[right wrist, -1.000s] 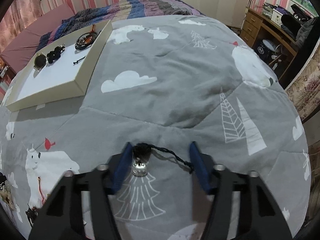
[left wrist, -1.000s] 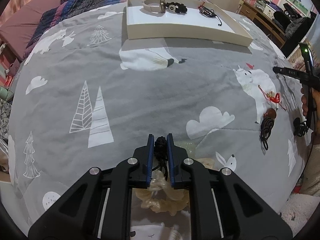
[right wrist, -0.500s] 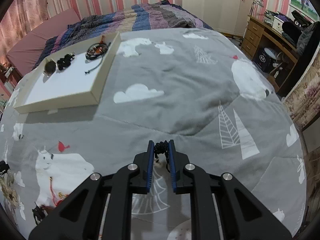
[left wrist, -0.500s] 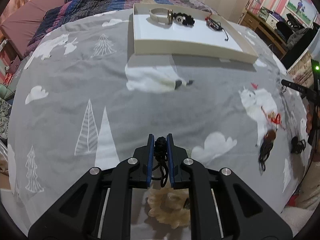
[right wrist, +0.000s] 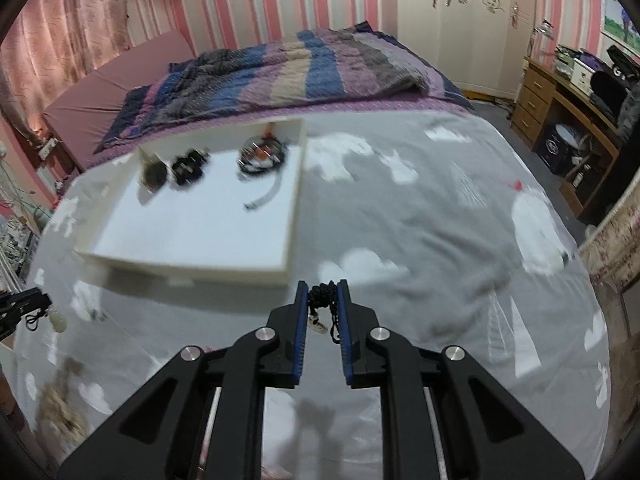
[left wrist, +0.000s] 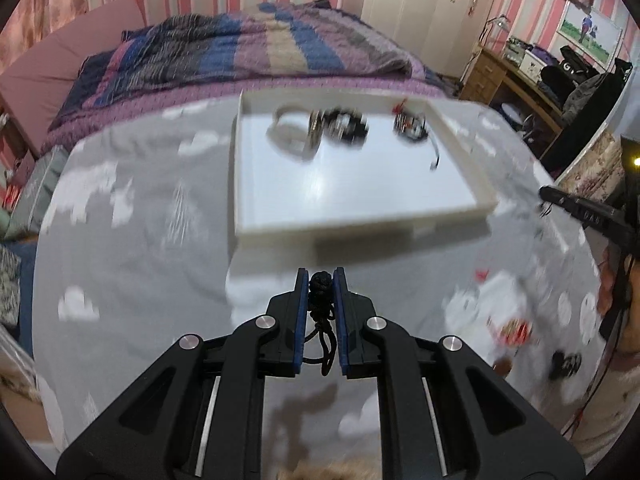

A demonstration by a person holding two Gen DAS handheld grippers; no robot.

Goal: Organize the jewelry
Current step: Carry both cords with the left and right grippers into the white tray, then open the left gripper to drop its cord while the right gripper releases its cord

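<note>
My left gripper [left wrist: 320, 276] is shut on a knotted black cord [left wrist: 320, 286] whose loops hang down between the fingers. My right gripper [right wrist: 323, 286] is shut on a second black cord [right wrist: 323, 294], with a small pale charm [right wrist: 318, 325] dangling beneath it. Both are held above the grey bedspread, just short of the near rim of a white tray [left wrist: 360, 226] [right wrist: 192, 270]. In the tray lie a white band [left wrist: 288, 136], a black beaded piece [left wrist: 344, 128] and a red-and-black bracelet [left wrist: 412, 126].
Loose pieces lie on the grey patterned bedspread [left wrist: 140, 264]: a red one [left wrist: 516, 330] and a black one [left wrist: 566, 362] at the right, and a brownish one [right wrist: 60, 404]. A striped blanket [right wrist: 280, 68] lies behind the tray. A wooden desk [right wrist: 560, 92] stands to the right of the bed.
My right gripper went from open around the cord to shut on it and lifted it off the bedspread. Both grippers rose and moved towards the tray, which now looks nearer.
</note>
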